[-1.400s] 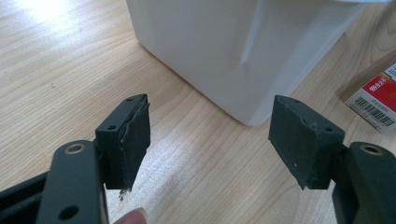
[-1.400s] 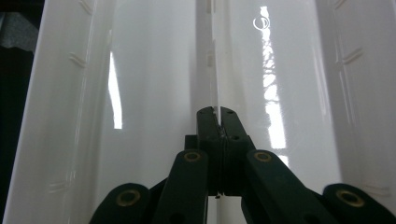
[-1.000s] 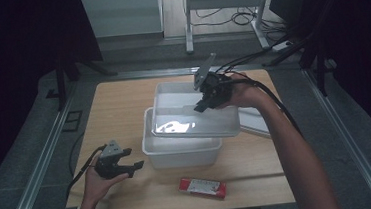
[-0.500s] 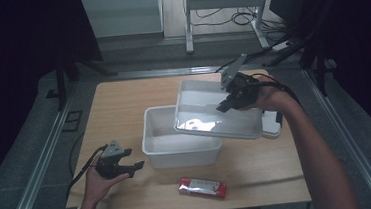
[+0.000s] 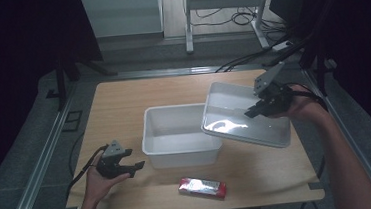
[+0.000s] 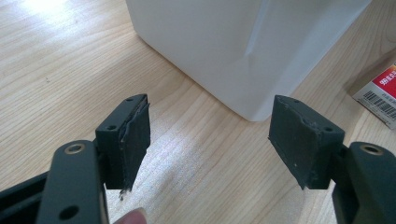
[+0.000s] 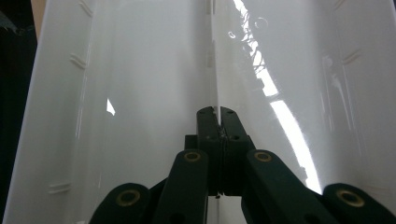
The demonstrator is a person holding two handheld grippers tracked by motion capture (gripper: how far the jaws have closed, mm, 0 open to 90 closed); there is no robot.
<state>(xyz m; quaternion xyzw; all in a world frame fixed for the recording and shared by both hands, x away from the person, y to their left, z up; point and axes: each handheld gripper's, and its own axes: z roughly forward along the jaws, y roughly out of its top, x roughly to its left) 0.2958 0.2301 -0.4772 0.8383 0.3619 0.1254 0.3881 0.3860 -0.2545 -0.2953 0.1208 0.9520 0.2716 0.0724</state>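
**White plastic lid is off the bin and heading right**

White lid (image 5: 245,121) is the story here. A second ago it sat flat on top of the white bin (image 5: 180,144); half a second ago it was lifted and tilted over the bin's right half. Now it hangs in the air at the right of the high view, tilted, with just its lower left corner still overlapping the bin's right rim. The bin is open and looks empty from above.

Right tongs (image 5: 252,112) are clamped on the lid. In the right gripper view the two black jaws are pinched tight on a thin ridge running down the middle of the lid (image 7: 140,93), glossy plastic on both sides, so the grip looks solid.

Left tongs (image 5: 134,167) haven't budged, sitting at the lower left by the bin's front corner. The left gripper view shows the jaws spread wide with nothing between them, just the wooden table (image 6: 60,56) and the bin's corner (image 6: 243,46) ahead.

Red packet (image 5: 202,187) lies flat on the table in front of the bin, untouched.

My guess: lid removal is basically done, it just needs a spot on the bare table at the right. After that the packet looks like the obvious candidate to go into the bin, and the free left tongs are nearest to it.
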